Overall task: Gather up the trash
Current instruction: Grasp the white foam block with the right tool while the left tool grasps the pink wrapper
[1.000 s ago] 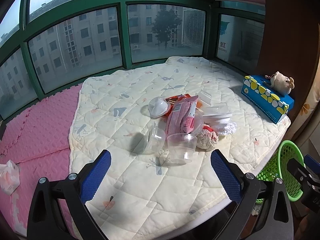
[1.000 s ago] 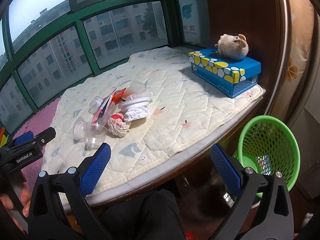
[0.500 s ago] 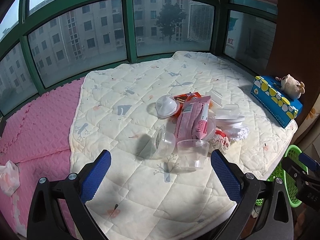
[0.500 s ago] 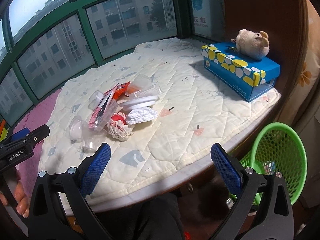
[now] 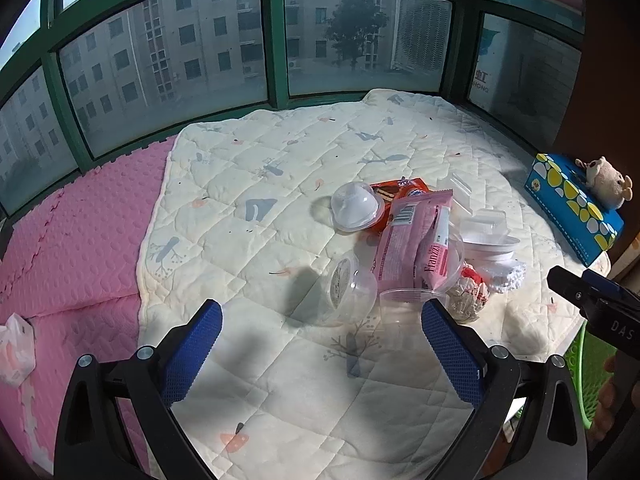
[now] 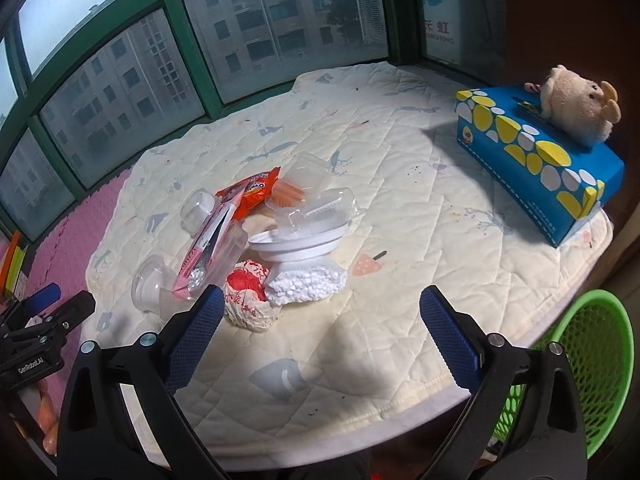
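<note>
A pile of trash lies on the cream quilt (image 5: pixel 280 184): a pink wrapper (image 5: pixel 416 248), an orange wrapper (image 6: pixel 252 194), clear plastic cups (image 5: pixel 352 292), a white bowl (image 6: pixel 296 244), a foam lump (image 6: pixel 308 284) and a crumpled red-and-white paper ball (image 6: pixel 248 300). My left gripper (image 5: pixel 320 312) is open just short of the clear cups, with nothing between its pads. My right gripper (image 6: pixel 320 300) hovers over the quilt's near edge, its jaws closing slightly but still wide. The paper ball and foam lie just beyond its tips, untouched.
A green mesh basket (image 6: pixel 592 360) stands on the floor below the ledge at right. A blue tissue box (image 6: pixel 540 152) with a plush toy (image 6: pixel 576 104) sits at the far right. Pink foam mat (image 5: pixel 80 240) with a crumpled bag (image 5: pixel 14 344) lies left; windows behind.
Both grippers have moved forward toward the trash pile, which now looks larger and closer in both views. Nothing has been picked up.
</note>
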### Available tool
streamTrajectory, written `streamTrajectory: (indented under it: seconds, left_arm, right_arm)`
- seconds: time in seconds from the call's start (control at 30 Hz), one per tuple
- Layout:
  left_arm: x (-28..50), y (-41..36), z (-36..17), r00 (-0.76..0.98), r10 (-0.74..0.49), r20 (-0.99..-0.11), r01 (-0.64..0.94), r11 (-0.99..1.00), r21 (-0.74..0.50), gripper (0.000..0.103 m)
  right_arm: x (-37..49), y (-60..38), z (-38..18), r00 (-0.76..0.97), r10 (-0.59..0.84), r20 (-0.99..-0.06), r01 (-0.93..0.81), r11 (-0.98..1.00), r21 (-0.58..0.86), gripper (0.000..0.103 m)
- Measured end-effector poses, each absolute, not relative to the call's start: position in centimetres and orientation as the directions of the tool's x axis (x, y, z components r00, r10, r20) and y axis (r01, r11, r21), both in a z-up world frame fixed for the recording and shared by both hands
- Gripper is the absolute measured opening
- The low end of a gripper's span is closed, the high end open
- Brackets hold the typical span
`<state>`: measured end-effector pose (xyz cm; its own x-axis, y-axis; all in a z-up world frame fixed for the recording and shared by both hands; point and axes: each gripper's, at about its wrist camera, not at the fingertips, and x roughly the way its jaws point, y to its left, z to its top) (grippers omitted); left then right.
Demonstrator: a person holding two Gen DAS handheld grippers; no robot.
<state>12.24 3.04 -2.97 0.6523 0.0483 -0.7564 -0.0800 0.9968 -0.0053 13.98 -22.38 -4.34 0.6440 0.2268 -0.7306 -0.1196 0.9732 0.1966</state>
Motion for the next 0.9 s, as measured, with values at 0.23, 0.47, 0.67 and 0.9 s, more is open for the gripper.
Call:
streamTrajectory:
  seconds: [0.23, 0.47, 0.67, 0.9]
  left_arm:
    - [13.5, 3.5, -3.4, 0.640, 0.043, -0.767, -0.076, 0.997, -0.008, 0.097]
    - [15.8, 2.8, -3.1, 0.635, -0.017, -0.772, -0.017, 0.999, -0.036, 0.097]
    - [18.6, 0.9, -3.8, 0.601, -0.118, -0.791, 0.086, 0.993, -0.083, 0.097]
    - [21.8, -1.3, -5.1, 0.537, -0.239, -0.809, 0.205, 0.967, -0.150, 0.097]
  right_arm:
    - [16.7, -21.1, -7.1, 0.591, 0.235, -0.771, -0.128, 0.972, 0.198, 0.085]
    - [18.2, -20.6, -8.9, 0.560, 0.233, -0.795, -0.120, 0.972, 0.201, 0.072]
    - [18.1, -20.9, -9.1, 0.557, 0.267, -0.786, -0.130, 0.963, 0.235, 0.060]
    - [17.2, -21.2, -8.8, 0.574, 0.265, -0.775, -0.129, 0.964, 0.234, 0.058]
